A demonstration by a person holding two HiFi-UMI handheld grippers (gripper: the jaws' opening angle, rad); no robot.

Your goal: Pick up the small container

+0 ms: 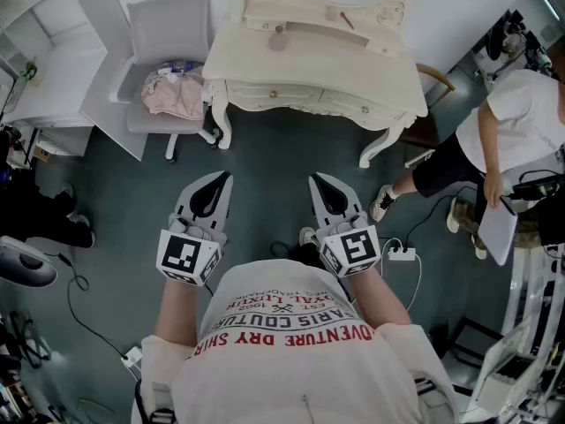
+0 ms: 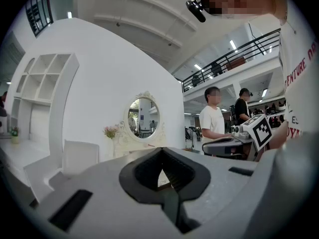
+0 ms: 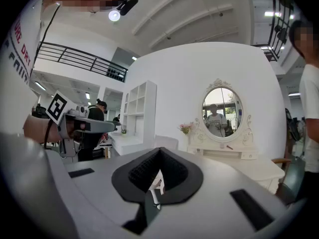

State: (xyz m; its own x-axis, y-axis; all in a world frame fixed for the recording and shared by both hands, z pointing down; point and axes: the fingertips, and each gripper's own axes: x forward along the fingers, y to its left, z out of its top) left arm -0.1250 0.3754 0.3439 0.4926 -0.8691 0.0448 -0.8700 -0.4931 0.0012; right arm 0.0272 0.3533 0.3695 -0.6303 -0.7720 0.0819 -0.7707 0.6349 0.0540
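Two grey handheld grippers hover side by side above the dark floor point(image 1: 265, 170): the left gripper point(image 1: 221, 180) and the right gripper point(image 1: 318, 183) both have their jaws pressed together with nothing between them. One small pale pink container point(image 1: 278, 39) stands on the raised shelf of the one cream carved dressing table point(image 1: 305, 67), well ahead of both. One white chair point(image 1: 168, 23) beside the table holds one pink cloth point(image 1: 175, 94). One bystander in a white shirt point(image 1: 523, 113) stands at the right
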